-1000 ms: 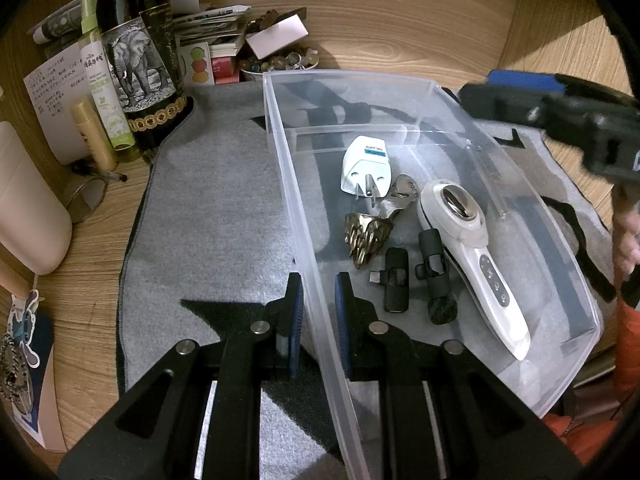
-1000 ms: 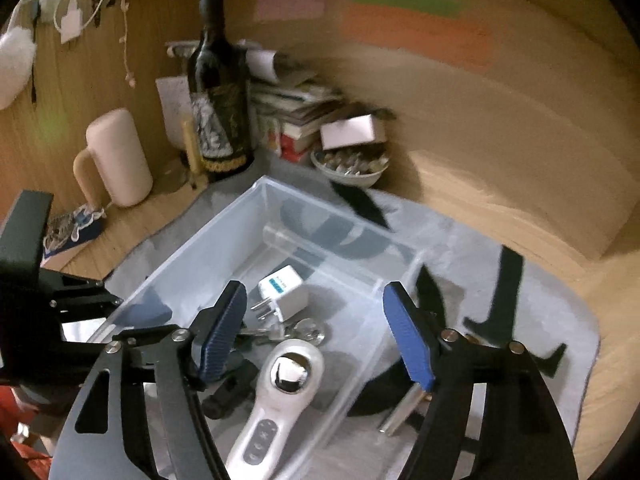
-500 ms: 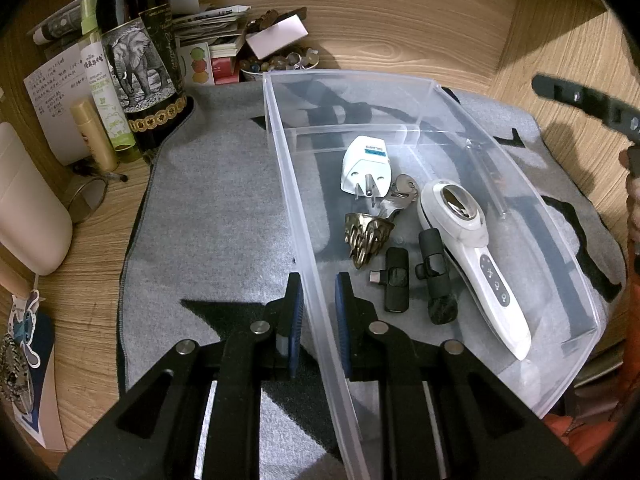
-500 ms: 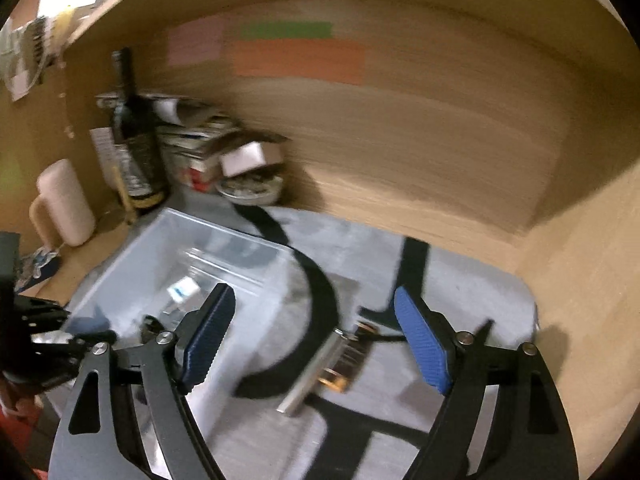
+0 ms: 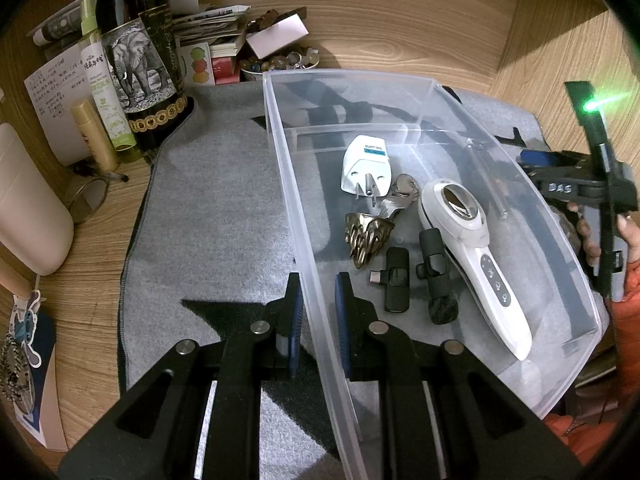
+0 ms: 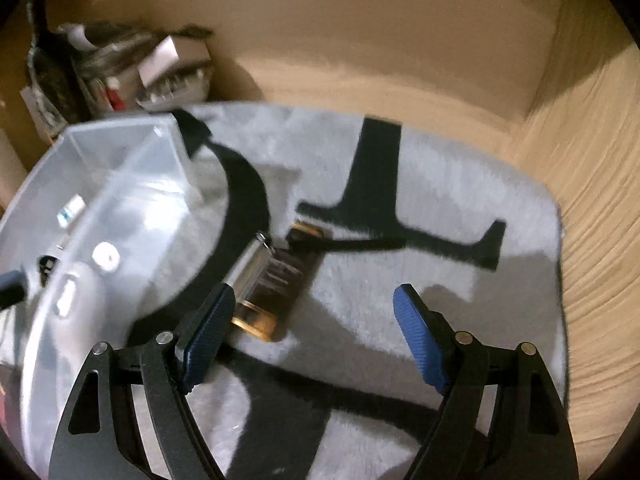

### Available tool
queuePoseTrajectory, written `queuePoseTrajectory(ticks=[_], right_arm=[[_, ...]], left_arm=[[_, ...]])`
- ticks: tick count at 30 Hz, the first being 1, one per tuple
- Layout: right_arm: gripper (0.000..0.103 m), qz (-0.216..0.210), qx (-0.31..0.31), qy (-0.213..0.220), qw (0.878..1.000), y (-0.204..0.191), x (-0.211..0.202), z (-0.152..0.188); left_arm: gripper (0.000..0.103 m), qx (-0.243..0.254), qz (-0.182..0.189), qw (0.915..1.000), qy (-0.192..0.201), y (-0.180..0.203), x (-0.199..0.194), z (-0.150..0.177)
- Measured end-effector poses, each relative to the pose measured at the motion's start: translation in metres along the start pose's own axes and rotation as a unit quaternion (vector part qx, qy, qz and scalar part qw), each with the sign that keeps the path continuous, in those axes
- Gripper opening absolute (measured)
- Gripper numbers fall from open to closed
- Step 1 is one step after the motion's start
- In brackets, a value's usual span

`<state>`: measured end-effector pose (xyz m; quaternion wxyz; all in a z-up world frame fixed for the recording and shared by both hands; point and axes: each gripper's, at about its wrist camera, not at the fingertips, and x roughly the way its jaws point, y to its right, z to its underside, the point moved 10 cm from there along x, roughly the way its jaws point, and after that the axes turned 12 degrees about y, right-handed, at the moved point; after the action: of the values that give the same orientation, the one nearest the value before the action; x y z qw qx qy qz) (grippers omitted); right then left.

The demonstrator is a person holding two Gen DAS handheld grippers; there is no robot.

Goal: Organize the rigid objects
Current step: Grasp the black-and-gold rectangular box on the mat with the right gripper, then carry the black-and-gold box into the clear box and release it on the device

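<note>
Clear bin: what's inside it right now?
In the bin: white plug, keys, brass claw, two black dongles, white handheld device. The keys are partly covered.

The left hand-held gripper (image 5: 316, 312) is clamped on the near side wall of a clear plastic bin (image 5: 288, 184) standing on a grey felt mat (image 5: 216, 216). Inside lie a white travel plug adapter (image 5: 366, 164), a brass winged ornament (image 5: 366, 238), a white handheld device with buttons (image 5: 476, 256) and two small black gadgets (image 5: 416, 280). A dark wine bottle with an elephant label (image 5: 140, 60) stands on the wooden counter (image 5: 92, 272).
</note>
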<state>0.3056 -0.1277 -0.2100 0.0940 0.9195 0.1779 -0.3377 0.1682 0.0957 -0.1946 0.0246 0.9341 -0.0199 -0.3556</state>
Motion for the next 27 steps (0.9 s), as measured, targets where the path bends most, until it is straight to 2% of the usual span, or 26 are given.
queuePoseTrajectory(ticks=[3, 6, 9, 11, 12, 20, 27], right_arm=[[0.077, -0.007, 0.002, -0.005, 1.0, -0.003, 0.005, 0.0], [0.058, -0.01, -0.006, -0.016, 1.0, -0.009, 0.012, 0.0], [0.044, -0.012, -0.015, -0.006, 1.0, -0.013, 0.015, -0.004], [0.026, -0.018, -0.013, -0.004, 1.0, -0.015, 0.016, -0.006], [0.023, -0.018, -0.016, -0.003, 1.0, -0.016, 0.015, -0.007], [0.022, -0.012, -0.015, 0.019, 1.0, -0.015, -0.004, -0.01], [0.022, -0.011, -0.015, 0.066, 0.998, -0.015, -0.037, -0.035]], left_arm=[[0.016, -0.001, 0.0, 1.0, 0.0, 0.0, 0.0, 0.0], [0.016, -0.001, 0.0, 1.0, -0.001, 0.0, 0.0, 0.001], [0.016, -0.001, 0.0, 1.0, -0.002, 0.0, 0.0, 0.002], [0.016, 0.0, 0.0, 1.0, -0.003, 0.0, 0.0, 0.002], [0.016, 0.0, 0.0, 1.0, -0.003, 0.0, 0.001, 0.002], [0.016, -0.001, 0.0, 1.0, -0.003, 0.0, 0.001, 0.002], [0.016, -0.001, 0.0, 1.0, 0.0, 0.001, 0.0, 0.002]])
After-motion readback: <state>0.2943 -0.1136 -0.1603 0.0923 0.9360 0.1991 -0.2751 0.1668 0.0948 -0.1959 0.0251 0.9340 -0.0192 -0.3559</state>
